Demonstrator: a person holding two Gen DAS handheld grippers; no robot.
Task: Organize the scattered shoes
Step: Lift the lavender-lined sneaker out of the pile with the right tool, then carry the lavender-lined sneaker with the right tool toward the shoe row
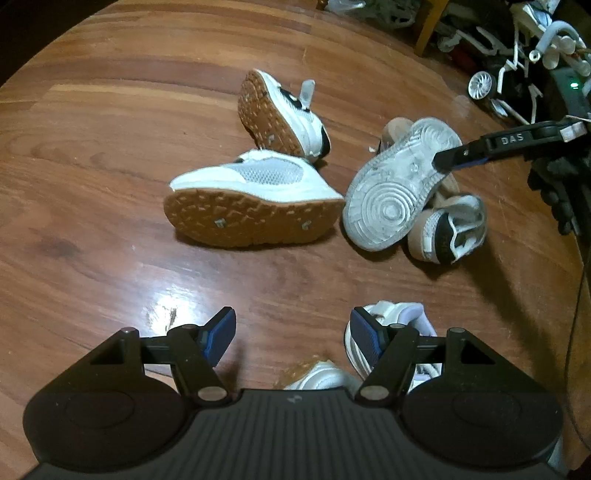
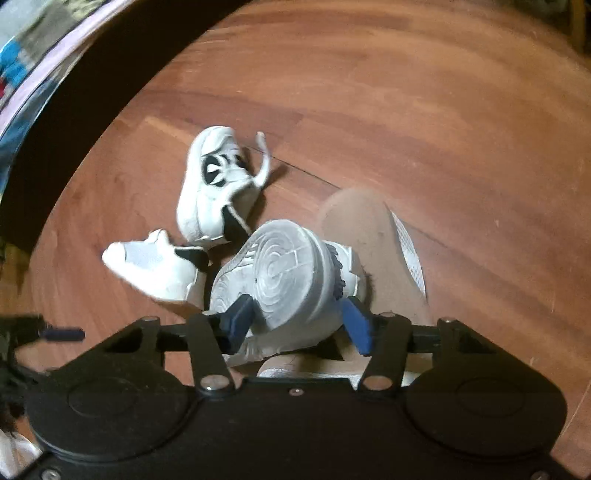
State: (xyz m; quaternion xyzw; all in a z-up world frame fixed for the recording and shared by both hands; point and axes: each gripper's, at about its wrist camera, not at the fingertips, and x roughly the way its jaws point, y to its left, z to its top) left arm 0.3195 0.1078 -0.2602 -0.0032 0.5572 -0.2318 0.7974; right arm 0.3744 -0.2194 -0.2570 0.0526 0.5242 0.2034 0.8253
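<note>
Several shoes lie scattered on a wooden floor. Two white sneakers with tan soles, one nearer (image 1: 255, 195) and one farther (image 1: 280, 114), rest on their sides. To their right, a white-soled sneaker (image 1: 395, 192) lies sole-up across a beige and white shoe (image 1: 448, 229). My right gripper (image 2: 299, 323) has its blue pads on either side of that white-soled sneaker (image 2: 284, 273), pressing sole and upper. In the left wrist view only one of its fingers (image 1: 458, 157) shows, on the sole. My left gripper (image 1: 293, 332) hangs open above bare floor, with another white shoe (image 1: 399, 314) behind its right finger.
A stroller with white wheels (image 1: 484, 85) and a wooden leg (image 1: 428, 26) stand at the back right. A dark furniture edge (image 2: 74, 92) curves along the left of the right wrist view. A gloved hand (image 1: 557, 192) holds the right gripper.
</note>
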